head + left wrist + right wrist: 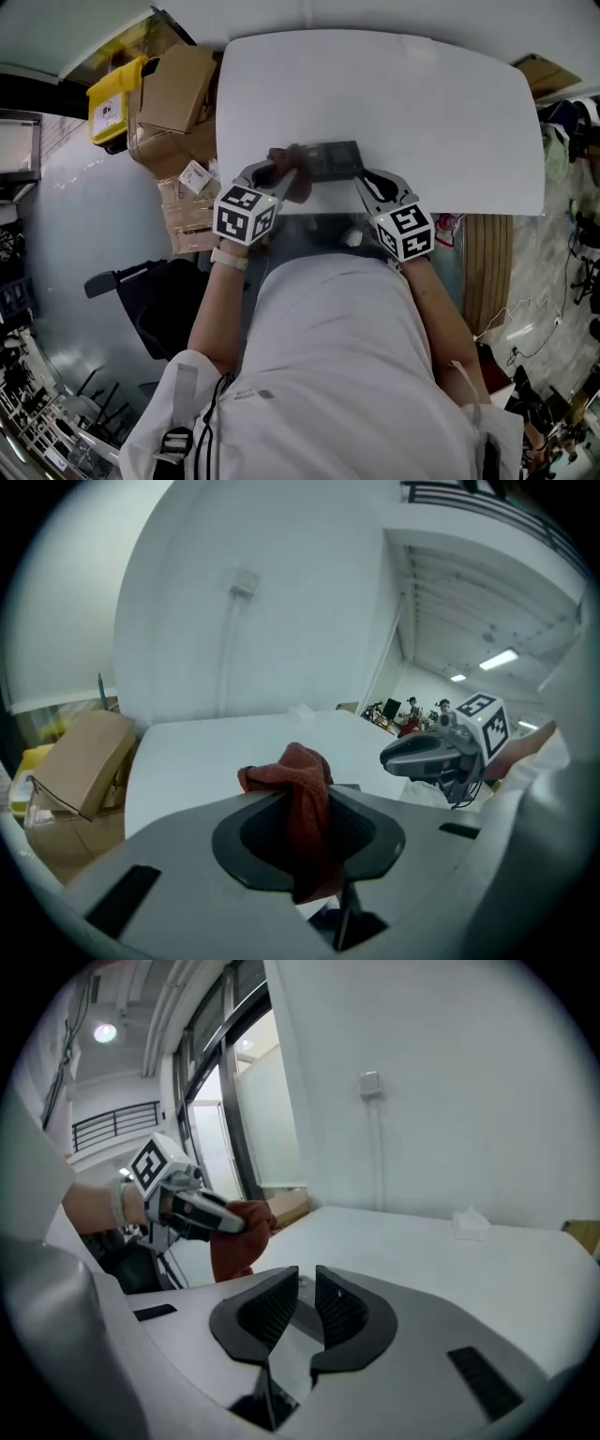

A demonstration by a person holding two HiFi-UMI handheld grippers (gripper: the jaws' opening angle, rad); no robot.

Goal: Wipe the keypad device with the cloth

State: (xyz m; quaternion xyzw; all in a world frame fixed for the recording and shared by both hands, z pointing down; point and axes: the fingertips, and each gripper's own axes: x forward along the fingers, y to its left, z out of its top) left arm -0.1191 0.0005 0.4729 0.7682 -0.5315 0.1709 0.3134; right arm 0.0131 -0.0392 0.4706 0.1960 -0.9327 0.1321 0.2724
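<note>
Left tongs (305, 797) are clamping the red cloth (300, 766), with a wad bunching above the tips and a tail hanging below. The keypad device (334, 159) is lying on the white surface (422, 103) near its front edge, between both tongs, cloth just beside its left end. Right tongs (307, 1279) are sitting nearly closed with a slim gap, gripping nothing. Judging: the wad should be coming down flat, stroking lengthwise, with the right tongs bracing the device's far end against sliding.
</note>
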